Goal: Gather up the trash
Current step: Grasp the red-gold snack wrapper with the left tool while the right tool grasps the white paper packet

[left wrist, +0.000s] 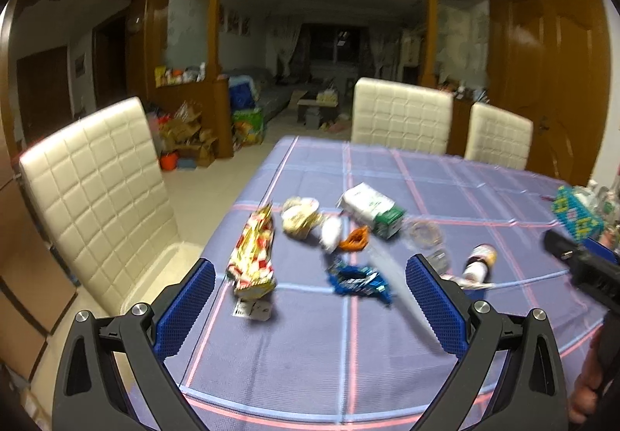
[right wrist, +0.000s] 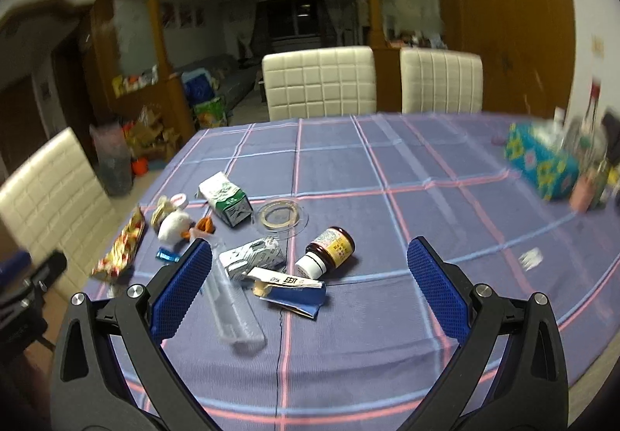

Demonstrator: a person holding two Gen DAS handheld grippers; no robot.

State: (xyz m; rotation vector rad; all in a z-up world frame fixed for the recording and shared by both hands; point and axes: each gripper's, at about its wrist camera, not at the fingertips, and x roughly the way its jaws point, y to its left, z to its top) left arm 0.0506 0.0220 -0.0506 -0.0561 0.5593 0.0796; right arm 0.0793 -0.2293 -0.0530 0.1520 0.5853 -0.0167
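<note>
Trash lies scattered on a blue plaid tablecloth. In the left wrist view there are a red-yellow snack bag, a crumpled blue wrapper, a green-white milk carton, an orange peel and a white wad. My left gripper is open and empty, above the table just short of the snack bag and wrapper. In the right wrist view there are a small brown bottle, a clear plastic tray, a crumpled silver pack and a blue-white packet. My right gripper is open and empty, near these.
White quilted chairs stand at the left and at the far side of the table. A teal patterned tissue box and bottles stand at the table's right end. A clear round lid lies mid-table. The right gripper's body shows in the left view.
</note>
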